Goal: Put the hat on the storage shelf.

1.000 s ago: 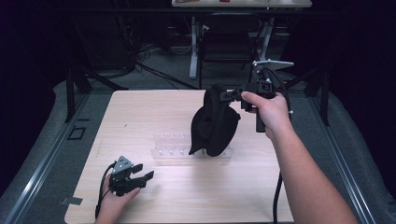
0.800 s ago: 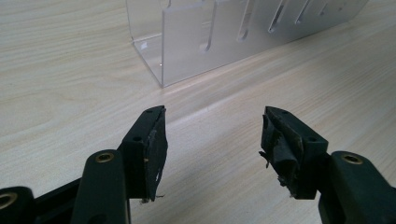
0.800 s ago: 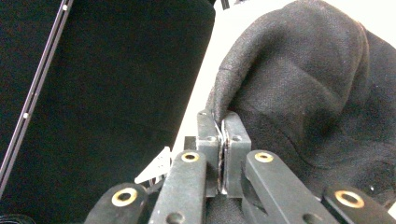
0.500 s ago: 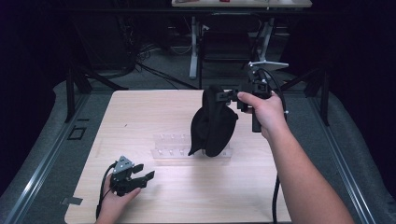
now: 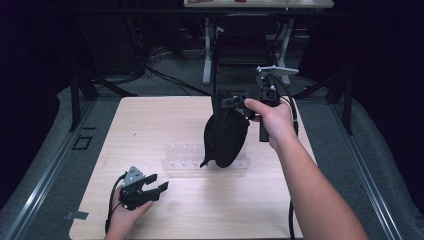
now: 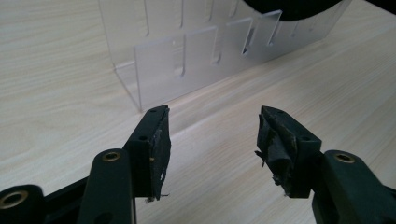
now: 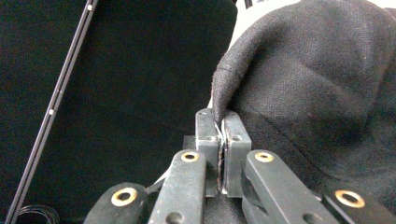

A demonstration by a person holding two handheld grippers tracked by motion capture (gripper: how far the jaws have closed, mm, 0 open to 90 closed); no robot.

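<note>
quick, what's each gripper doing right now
Left gripper: open, holding nothing, low over the table.
Right gripper: closed on the black cloth.

Hidden behind the hanging black cloth cap: the right part of the clear slotted rack on the counter. Cut off by the top edge of the left gripper view: the same rack's upper part and most of the dark cap. Pinched out of sight between the closed right tongs: the cap's edge. Too dark to make out: the background beyond the counter.
</note>
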